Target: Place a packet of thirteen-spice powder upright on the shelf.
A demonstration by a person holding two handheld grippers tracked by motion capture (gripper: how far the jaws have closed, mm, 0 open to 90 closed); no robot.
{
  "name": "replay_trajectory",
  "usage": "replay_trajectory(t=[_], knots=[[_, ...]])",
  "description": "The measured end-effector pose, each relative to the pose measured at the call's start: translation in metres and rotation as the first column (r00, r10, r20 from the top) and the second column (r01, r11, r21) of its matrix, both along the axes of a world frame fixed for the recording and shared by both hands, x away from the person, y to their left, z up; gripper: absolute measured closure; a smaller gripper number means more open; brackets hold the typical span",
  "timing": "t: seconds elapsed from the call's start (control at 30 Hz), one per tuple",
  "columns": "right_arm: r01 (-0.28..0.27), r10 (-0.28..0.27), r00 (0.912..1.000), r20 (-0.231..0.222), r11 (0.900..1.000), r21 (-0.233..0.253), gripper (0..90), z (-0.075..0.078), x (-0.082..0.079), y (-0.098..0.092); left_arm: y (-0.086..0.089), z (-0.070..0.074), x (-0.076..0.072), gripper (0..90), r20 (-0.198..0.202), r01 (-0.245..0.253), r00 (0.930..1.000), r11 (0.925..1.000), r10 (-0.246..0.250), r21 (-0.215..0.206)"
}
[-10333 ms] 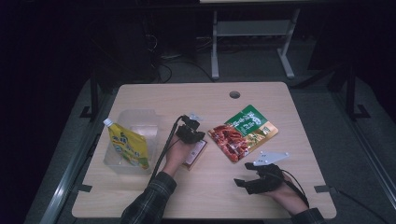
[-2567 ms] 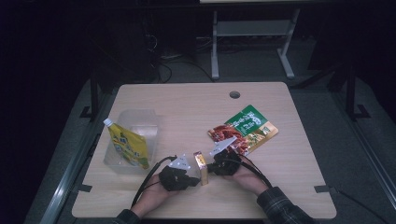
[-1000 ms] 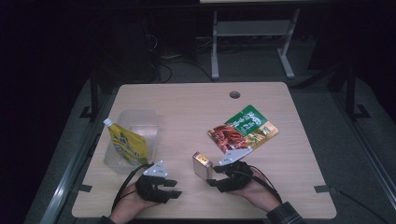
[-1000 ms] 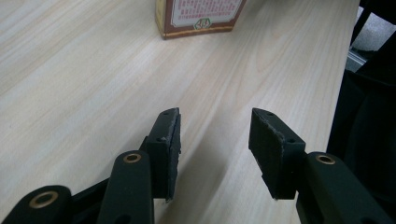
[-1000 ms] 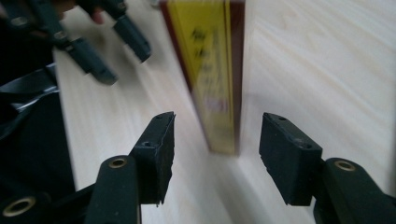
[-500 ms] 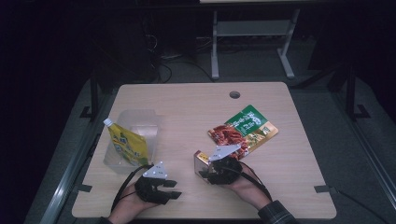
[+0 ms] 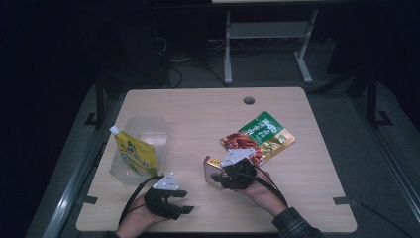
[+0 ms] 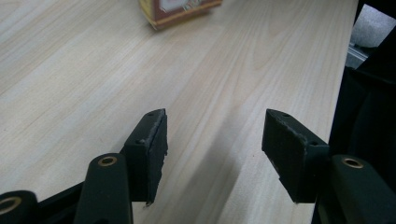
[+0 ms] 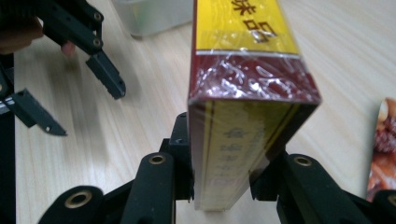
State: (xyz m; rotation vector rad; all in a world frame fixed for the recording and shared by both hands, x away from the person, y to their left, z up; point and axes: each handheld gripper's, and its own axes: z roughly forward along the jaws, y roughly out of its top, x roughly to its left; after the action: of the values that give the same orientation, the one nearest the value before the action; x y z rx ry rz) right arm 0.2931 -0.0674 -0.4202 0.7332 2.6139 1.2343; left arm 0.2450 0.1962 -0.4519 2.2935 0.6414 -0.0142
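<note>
A clear tub (image 7: 148, 130) sits near the worktop's (image 7: 198, 109) left edge with a yellow pouch (image 7: 134, 154) leaning in it. The left tool (image 7: 184, 202) rests by the near edge, wide open and holding nothing. The right tool (image 7: 216, 176) squeezes a small red and yellow box (image 9: 243, 93) near the middle of the near edge. A green and red snack bag (image 7: 260, 138) lies just beyond it.

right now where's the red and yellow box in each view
high view: box sits near the table's middle front, clamped in the right gripper.
left gripper view: box at the top edge, cut off, ahead of the open jaws.
right gripper view: box in the centre, upright between the jaws.
shared landmark: the pale wood table.
</note>
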Motion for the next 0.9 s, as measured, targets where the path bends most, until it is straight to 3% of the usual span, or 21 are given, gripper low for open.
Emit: replay_trajectory(t=[0.13, 0.27, 0.5, 0.57, 0.7, 0.73, 0.9], knots=[[-0.038, 0.038, 0.9993, 0.002, 0.999, 0.005, 67.1, 0.006, 0.009, 0.004, 0.001, 0.0, 0.0, 37.9, 0.005, 0.01, 0.9999, 0.9999, -0.01, 0.006], [-0.08, 0.08, 0.9968, 0.002, 0.997, 0.008, 67.2, 0.01, 0.02, 0.011, 0.001, -0.001, -0.002, 37.9, -0.005, -0.011, 0.9999, 0.9998, 0.011, -0.014], [-0.166, 0.165, 0.9849, -0.052, 0.986, -0.01, 67.3, 0.014, 0.038, 0.029, 0.002, -0.002, -0.003, 38.0, -0.008, -0.016, 0.9998, 0.9998, 0.016, -0.016], [-0.195, 0.194, 0.98, -0.045, 0.981, -0.017, 67.3, 0.014, 0.044, 0.035, 0.002, -0.002, -0.002, 38.0, -0.007, -0.017, 0.9998, 0.9997, 0.017, -0.016], [-0.221, 0.22, 0.9747, -0.038, 0.975, -0.027, 67.3, 0.017, 0.052, 0.046, 0.003, -0.002, -0.002, 38.2, 0.0, -0.007, 1.0, 0.9998, 0.007, -0.016], [-0.213, 0.212, 0.9756, -0.058, 0.977, -0.016, 67.3, 0.018, 0.053, 0.049, 0.003, -0.002, -0.002, 38.3, 0.001, -0.006, 1.0, 0.9998, 0.006, -0.018], [-0.233, 0.233, 0.9719, -0.035, 0.972, -0.014, 67.3, 0.025, 0.067, 0.057, 0.002, -0.002, -0.003, 38.4, -0.007, -0.005, 1.0, 0.9998, 0.005, -0.019]])
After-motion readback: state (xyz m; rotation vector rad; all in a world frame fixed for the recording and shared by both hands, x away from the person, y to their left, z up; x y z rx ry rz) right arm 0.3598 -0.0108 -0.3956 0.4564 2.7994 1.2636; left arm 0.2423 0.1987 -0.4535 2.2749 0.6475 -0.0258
